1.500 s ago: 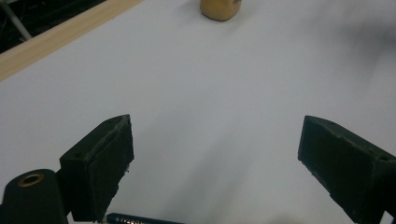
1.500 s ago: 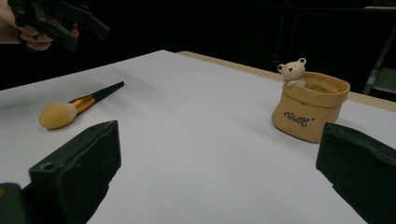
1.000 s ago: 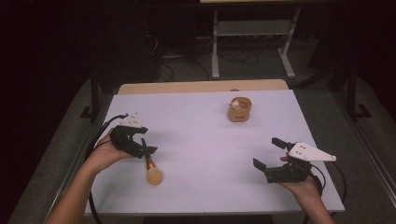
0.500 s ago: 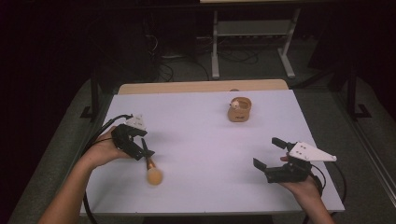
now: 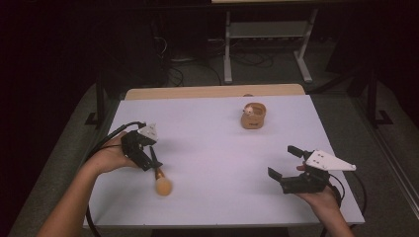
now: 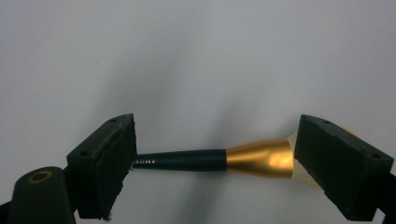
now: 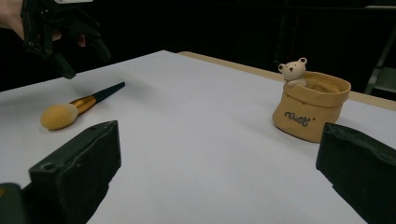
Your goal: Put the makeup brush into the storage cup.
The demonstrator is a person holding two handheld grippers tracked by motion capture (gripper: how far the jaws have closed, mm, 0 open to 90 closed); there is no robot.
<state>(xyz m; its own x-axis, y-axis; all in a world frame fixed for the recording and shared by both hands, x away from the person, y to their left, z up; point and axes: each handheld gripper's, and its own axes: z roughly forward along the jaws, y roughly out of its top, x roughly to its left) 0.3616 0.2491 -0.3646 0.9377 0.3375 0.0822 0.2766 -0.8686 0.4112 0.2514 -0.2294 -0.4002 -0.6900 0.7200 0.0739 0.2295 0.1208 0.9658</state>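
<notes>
Left gripper (image 5: 148, 157) open, poised over makeup brush (image 5: 159, 180) (flat on table (image 5: 207, 143)); right gripper (image 5: 286, 165) open, well apart.

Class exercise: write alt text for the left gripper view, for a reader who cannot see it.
A makeup brush lies across a white table, its dark handle and gold ferrule spanning the gap between the left gripper's two open black jaws, which look down on it from above.
</notes>
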